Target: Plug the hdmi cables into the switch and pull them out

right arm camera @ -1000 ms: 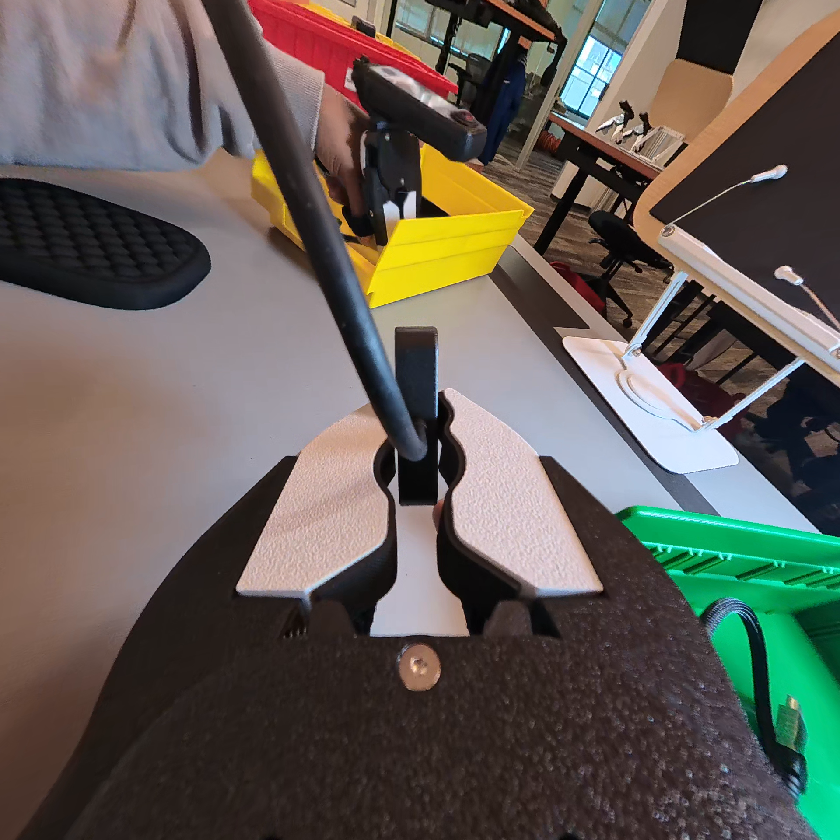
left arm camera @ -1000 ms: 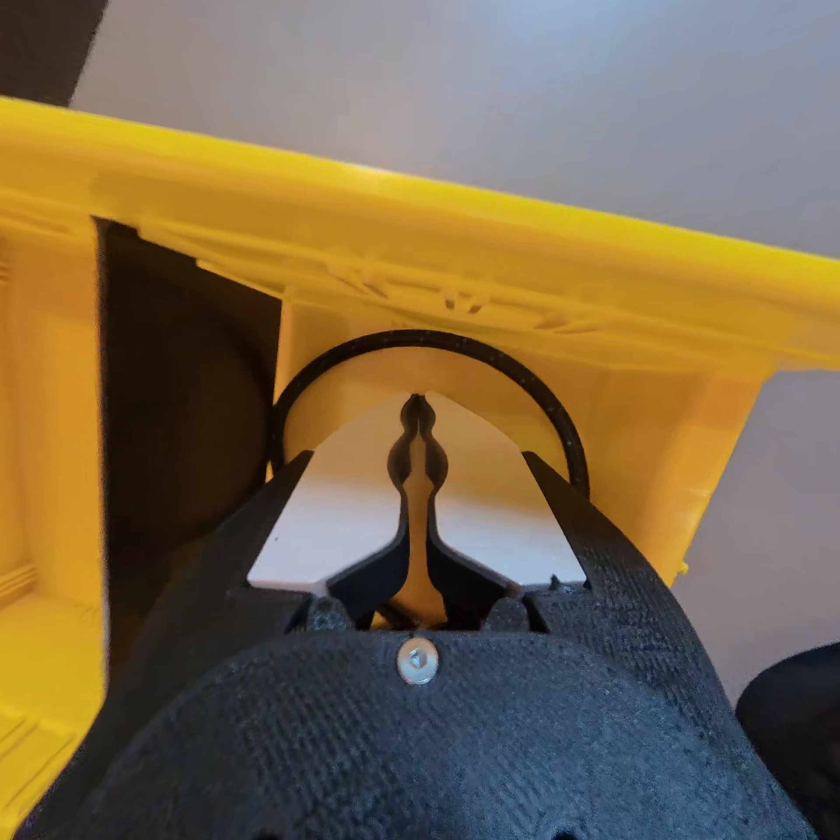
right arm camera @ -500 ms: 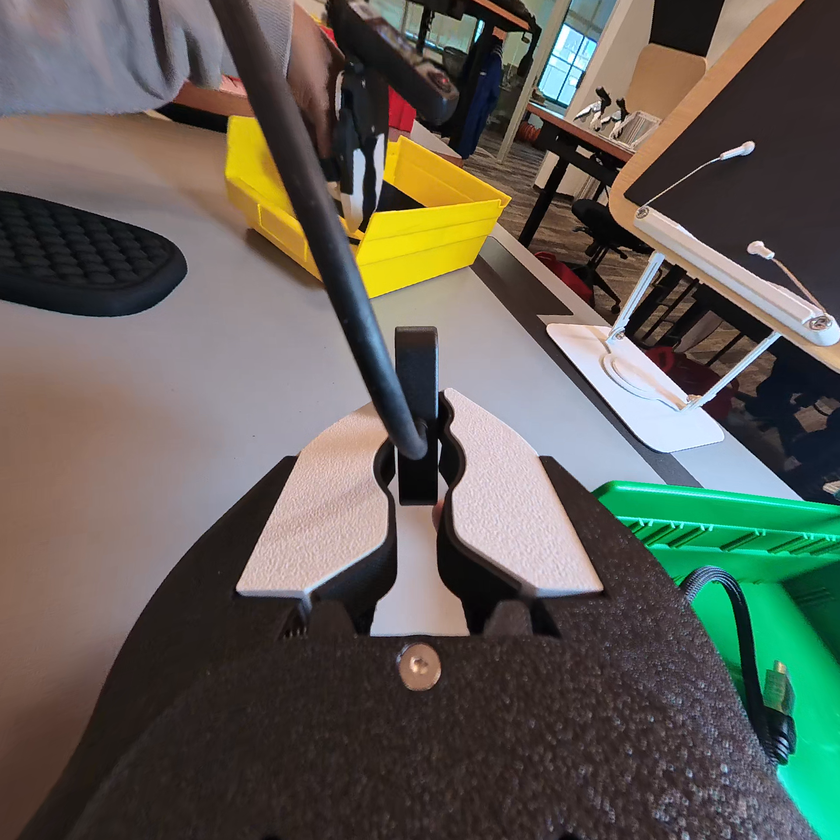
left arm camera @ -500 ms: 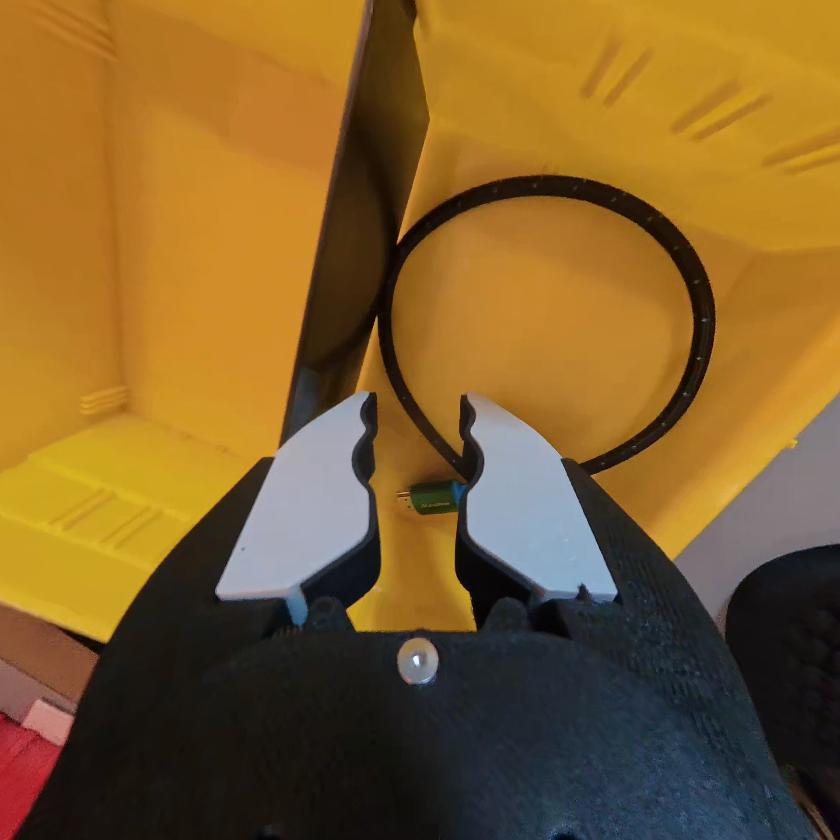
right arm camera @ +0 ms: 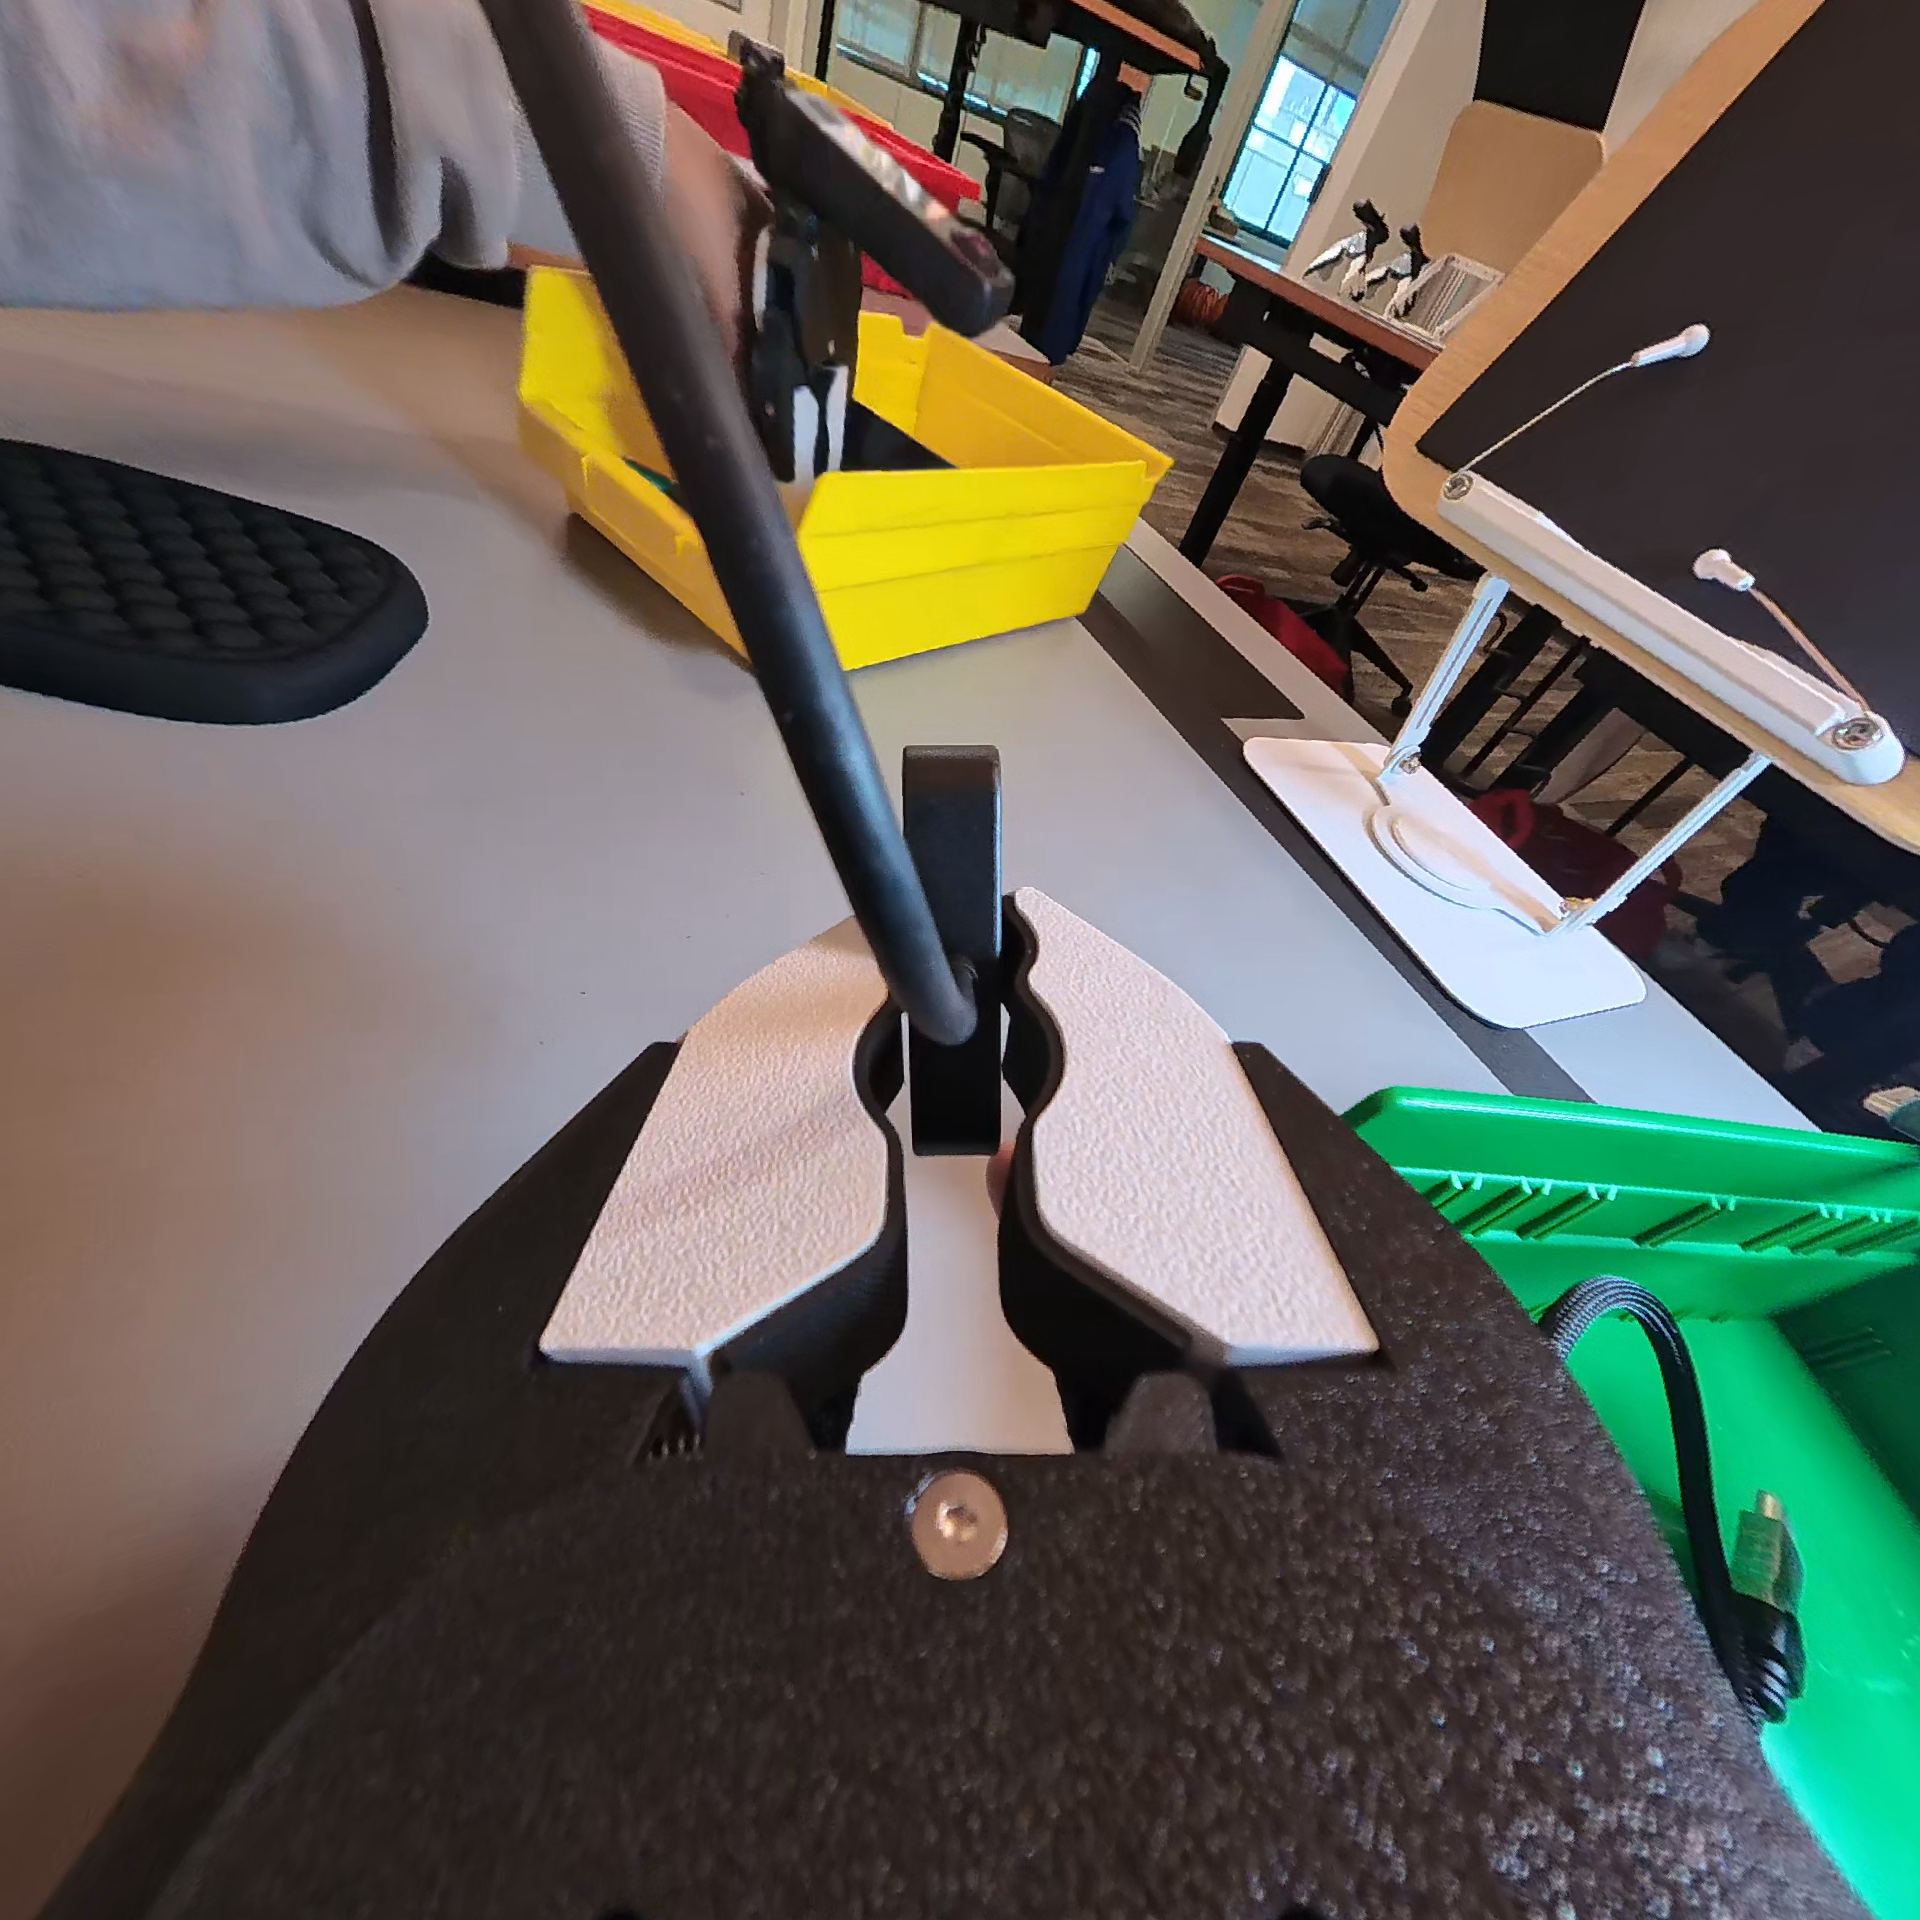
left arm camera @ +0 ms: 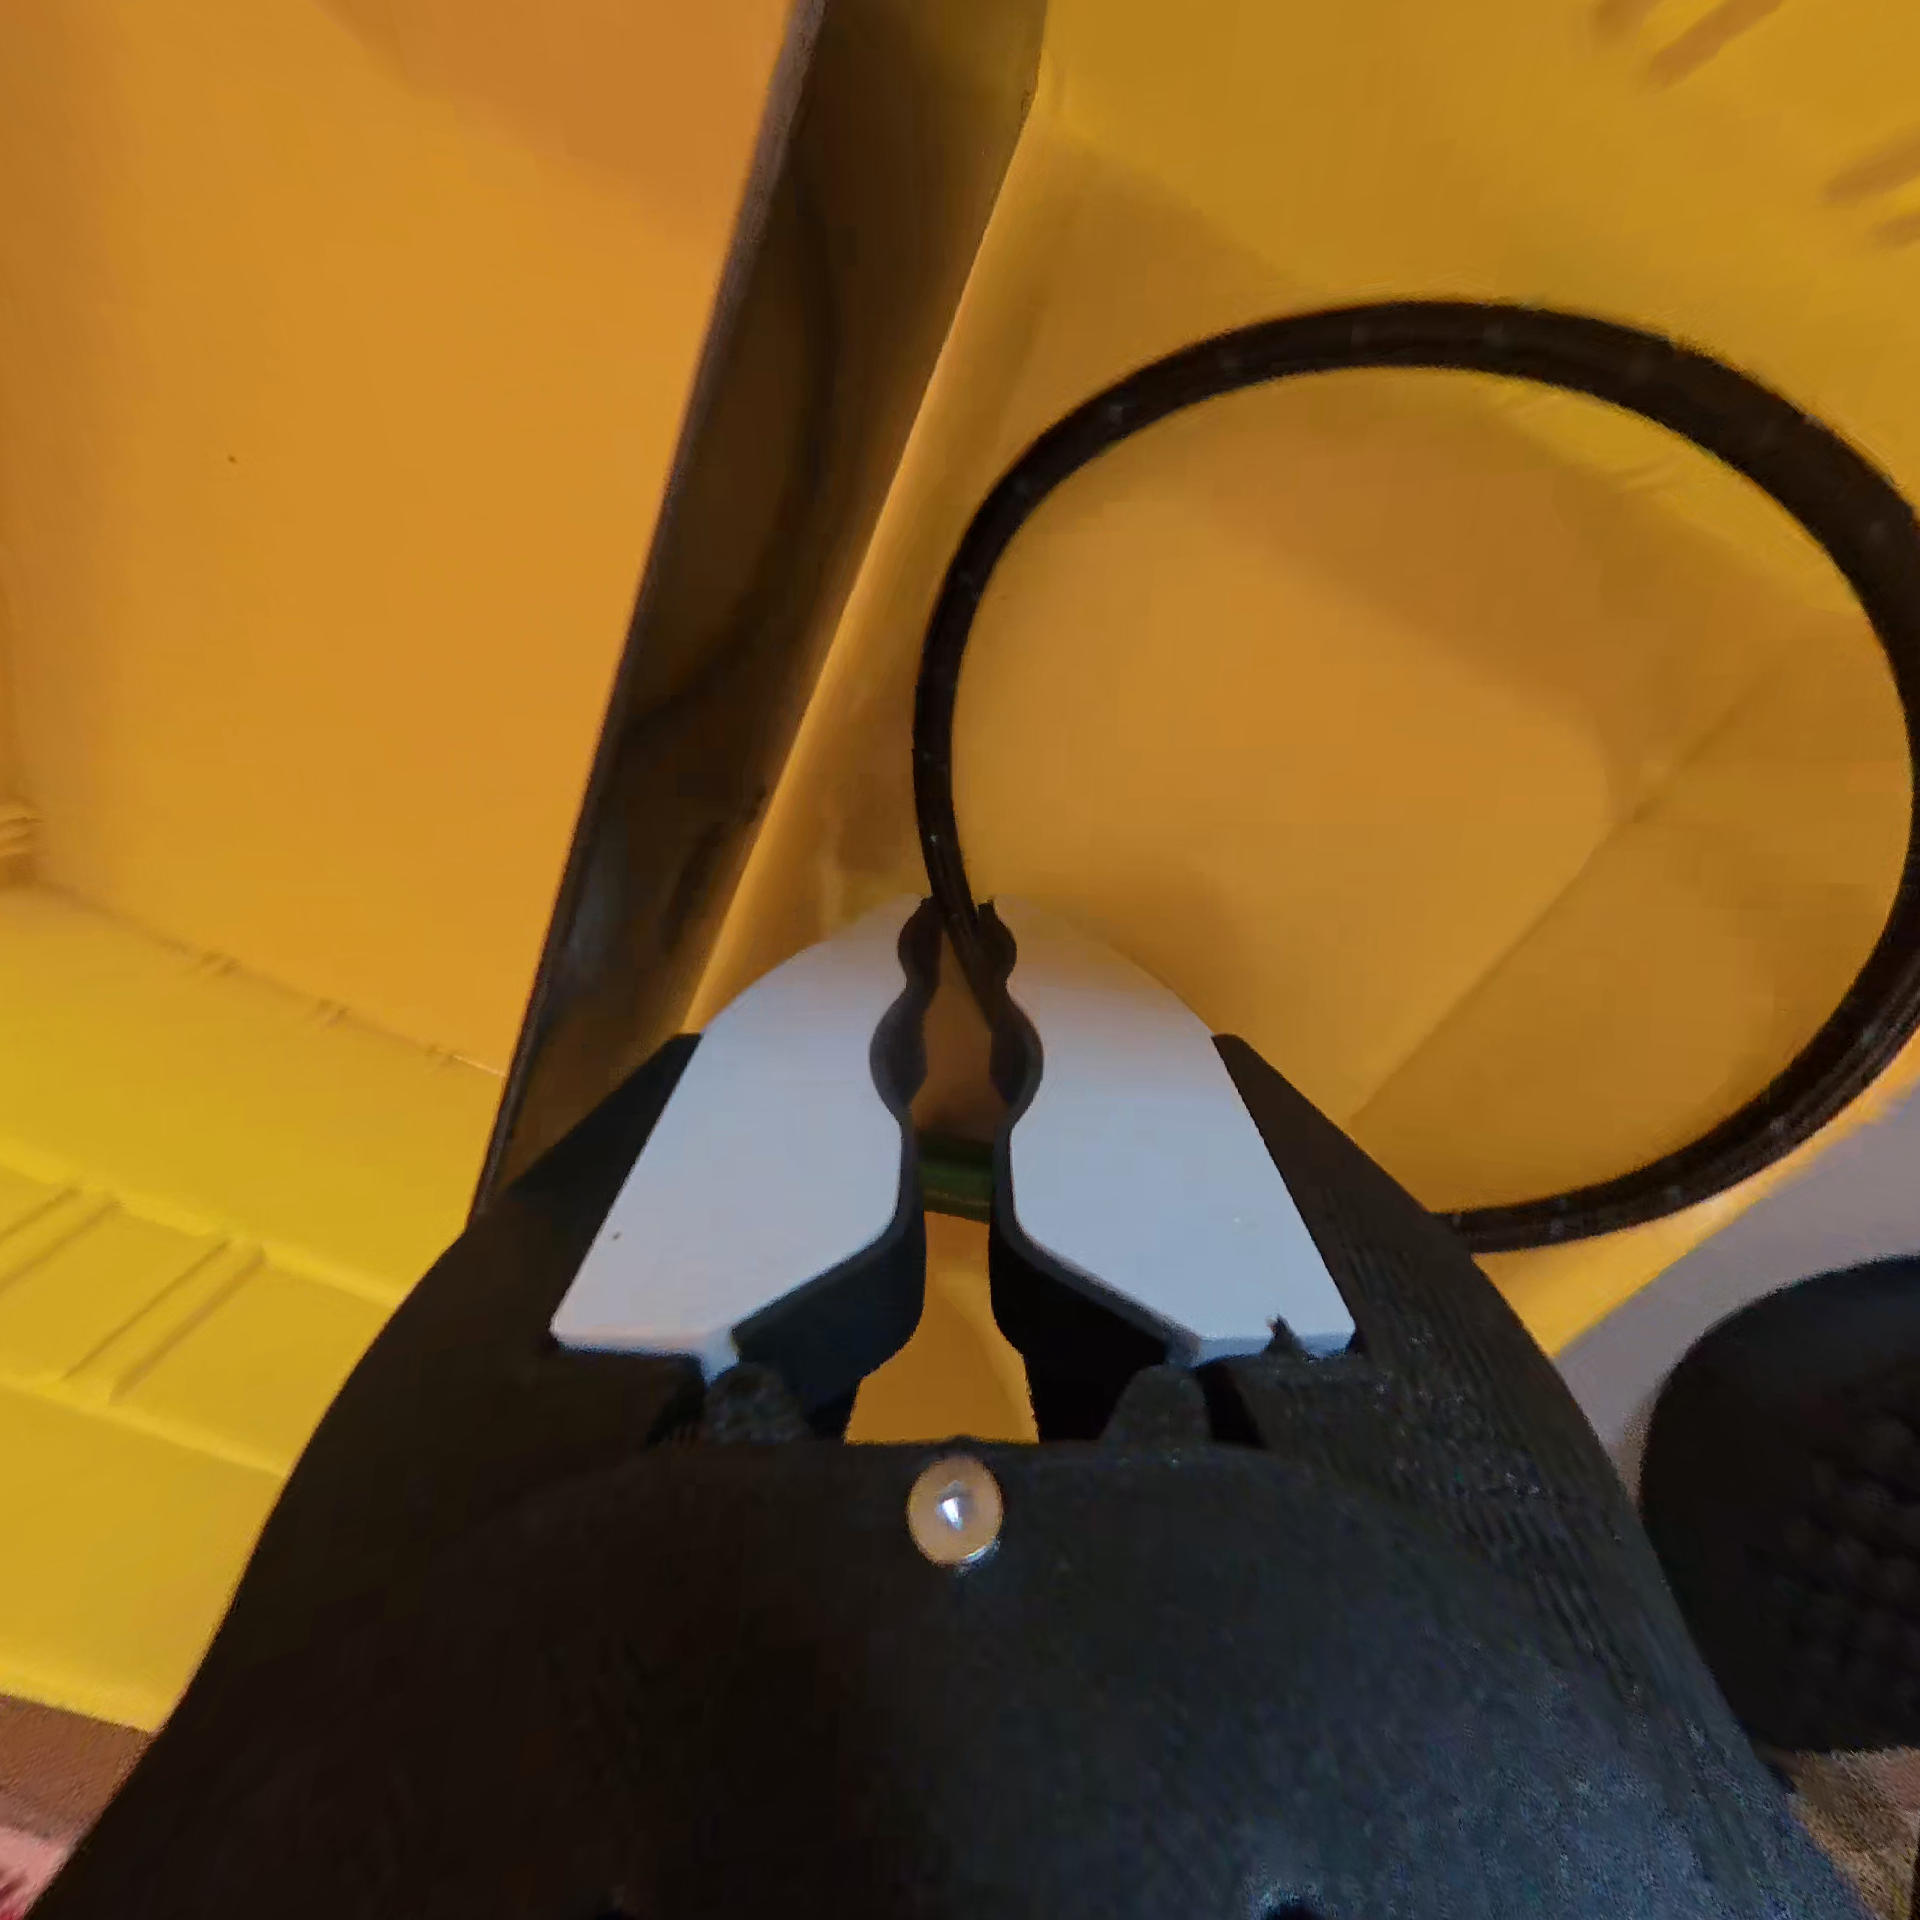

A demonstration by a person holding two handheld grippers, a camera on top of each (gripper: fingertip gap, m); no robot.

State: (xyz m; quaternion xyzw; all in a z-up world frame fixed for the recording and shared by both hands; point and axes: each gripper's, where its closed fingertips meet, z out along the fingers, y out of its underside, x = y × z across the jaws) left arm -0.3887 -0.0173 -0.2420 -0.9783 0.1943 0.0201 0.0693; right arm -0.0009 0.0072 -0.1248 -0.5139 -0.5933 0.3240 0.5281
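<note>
Deep inside the yellow bin (left arm camera: pixel 260 623), beside its dark divider (left arm camera: pixel 748 644) – a looped black hdmi cable (left arm camera: pixel 1558 343) on the bin floor, its green plug (left arm camera: pixel 956 1179) caught between the left gripper (left arm camera: pixel 958 914) fingers, jaws narrowed onto plug and cable end. Seen from the right wrist view, the same yellow bin (right arm camera: pixel 966 561) on the grey tabletop (right arm camera: pixel 416 883), with the left gripper (right arm camera: pixel 810 416) dipped into it, held by a person's hand at the end of a grey sleeve (right arm camera: pixel 208 156). Near the lower right, a green bin (right arm camera: pixel 1662 1195) holding another black cable (right arm camera: pixel 1683 1455) with a green-gold plug (right arm camera: pixel 1766 1558). Between the right gripper (right arm camera: pixel 961 935) fingers, a flat black piece, apparently the switch (right arm camera: pixel 951 935), held upright on edge and clamped by nearly closed jaws, a thick black lead (right arm camera: pixel 727 468) rising from it toward the upper left. Farther off – a black textured pad (right arm camera: pixel 177 582) on the tabletop's left, a white stand (right arm camera: pixel 1455 883) at its right edge.
</note>
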